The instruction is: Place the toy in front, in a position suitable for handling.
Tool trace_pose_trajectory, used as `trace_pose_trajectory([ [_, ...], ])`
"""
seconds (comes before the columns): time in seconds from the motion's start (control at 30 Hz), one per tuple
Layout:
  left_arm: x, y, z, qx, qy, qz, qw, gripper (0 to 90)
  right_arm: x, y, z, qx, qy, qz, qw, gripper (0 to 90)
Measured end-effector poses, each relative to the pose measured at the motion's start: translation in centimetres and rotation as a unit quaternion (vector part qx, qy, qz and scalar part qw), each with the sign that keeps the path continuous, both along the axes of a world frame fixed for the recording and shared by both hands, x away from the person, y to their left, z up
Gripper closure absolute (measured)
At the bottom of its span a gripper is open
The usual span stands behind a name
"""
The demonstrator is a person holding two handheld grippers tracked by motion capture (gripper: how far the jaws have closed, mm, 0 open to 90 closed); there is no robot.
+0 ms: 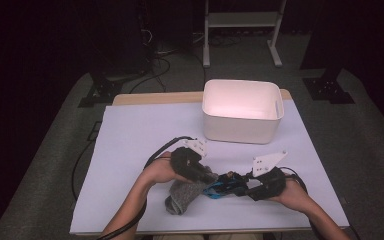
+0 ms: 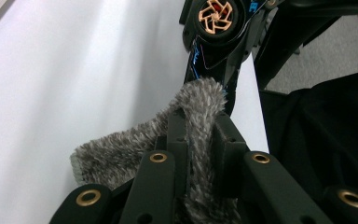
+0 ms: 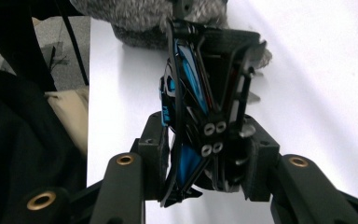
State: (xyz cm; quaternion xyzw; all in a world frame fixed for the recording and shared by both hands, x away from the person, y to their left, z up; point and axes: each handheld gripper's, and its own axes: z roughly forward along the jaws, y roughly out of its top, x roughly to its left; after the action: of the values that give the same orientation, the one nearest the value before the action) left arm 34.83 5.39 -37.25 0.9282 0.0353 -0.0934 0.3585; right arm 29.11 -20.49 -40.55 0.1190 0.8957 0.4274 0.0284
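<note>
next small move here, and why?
Probably lift both together toward the white bin. The left claw is shut on the grey fuzzy cloth, the right claw grips the black-and-blue gadget touching that cloth, and both sit low over the table.

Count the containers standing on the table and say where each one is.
1. A white bin stands at the far edge of the white table, right of centre, beyond both grippers. Nothing shows inside it from above.

The white rectangular plastic bin (image 1: 242, 111) blocked the table's far right. The white sheet-covered table (image 1: 135, 135) lay open on its left half. The grey fuzzy sock (image 1: 184, 192) and black-and-blue framed device (image 1: 226, 184) obstructed the near centre.
</note>
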Motion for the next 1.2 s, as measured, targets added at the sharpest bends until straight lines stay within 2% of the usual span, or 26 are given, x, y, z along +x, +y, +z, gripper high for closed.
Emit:
trace_pose_trajectory([
  [0.1,-0.1,-0.8,0.2,0.012,-0.011,-0.007,0.9998,79.5,-0.3,-0.8,-0.8,0.010,0.004,-0.007,0.9999,58.3],
  [0.27,-0.1,-2.7,0.3,0.025,-0.012,-0.021,0.9994,79.6,-0.4,-2.5,-2.3,0.024,0.016,-0.028,0.9992,56.2],
  [0.37,-0.1,-3.9,0.2,0.036,-0.017,-0.031,0.9987,79.6,-0.6,-3.1,-3.3,0.021,0.029,-0.039,0.9986,55.5],
  [0.43,-0.1,-4.6,0.1,0.042,-0.019,-0.036,0.9983,79.7,-0.7,-3.3,-3.8,0.010,0.028,-0.043,0.9986,54.5],
  [0.57,-0.2,-5.6,-0.3,0.048,-0.012,-0.047,0.9977,79.7,-0.9,-3.6,-4.1,-0.005,0.032,-0.046,0.9984,49.4],
  [0.7,-0.2,-5.8,-0.2,0.053,-0.016,-0.051,0.9972,79.7,-0.9,-3.4,-3.9,-0.004,0.032,-0.043,0.9985,46.1],
  [0.8,-0.3,-5.8,-0.2,0.053,-0.016,-0.054,0.9970,79.7,-0.8,-2.8,-3.5,-0.010,0.023,-0.034,0.9991,43.6],
  [0.93,-0.3,-5.5,-0.1,0.051,-0.011,-0.051,0.9973,79.6,-0.4,-1.2,-3.0,-0.030,0.011,-0.013,0.9994,41.8],
  [1.1,-0.2,-5.1,-0.1,0.049,-0.008,-0.049,0.9976,79.6,0.1,0.0,-3.0,-0.045,0.011,0.004,0.9989,41.8],
  [1.2,0.1,-4.6,-0.2,0.041,0.001,-0.049,0.9979,79.6,0.3,0.7,-3.0,-0.053,0.008,0.021,0.9983,47.5],
])
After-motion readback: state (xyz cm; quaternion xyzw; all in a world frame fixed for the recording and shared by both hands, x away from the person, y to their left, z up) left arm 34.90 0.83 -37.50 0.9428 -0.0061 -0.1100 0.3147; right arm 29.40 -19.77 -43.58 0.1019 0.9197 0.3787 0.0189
